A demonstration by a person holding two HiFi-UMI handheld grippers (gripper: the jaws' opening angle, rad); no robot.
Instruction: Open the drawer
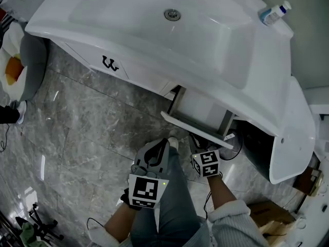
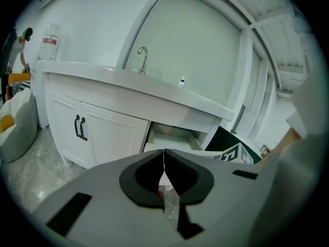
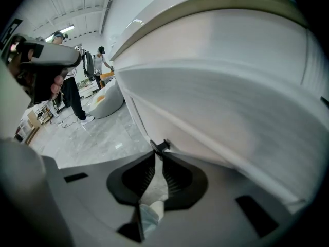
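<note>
- Far to the left, the grey-and-white beanbag cushion (image 1: pixel 28 60) and the two black door pulls (image 1: pixel 109 64) on the white vanity cabinet (image 1: pixel 82 48) lie well apart from your work and don't concern you.
- Your left gripper (image 2: pixel 164 154) has its jaws pressed together on nothing. It hangs back near your grey-trousered leg (image 1: pixel 172 210), probably parked so it won't crowd the pull.
- The white vanity drawer (image 1: pixel 198 109) sits under the basin, right of the doors. It is already partly out, with its front panel leaning toward you.
- Your right gripper (image 3: pixel 156 157) is drawn narrow, and its tips look to be pinching the small black drawer handle (image 3: pixel 160 146) low on the front. That angled-down grip suits a straight pull outward.
- Your own leg stands just before the drawer front, so I judge it the main thing in the drawer's path. Step back as you draw.
- To the right, a white panel (image 1: pixel 294 138), seemingly an open door, stands beside a dark opening.
- A clear plastic bottle (image 1: pixel 274 12) rests on the counter above, out of the way.
</note>
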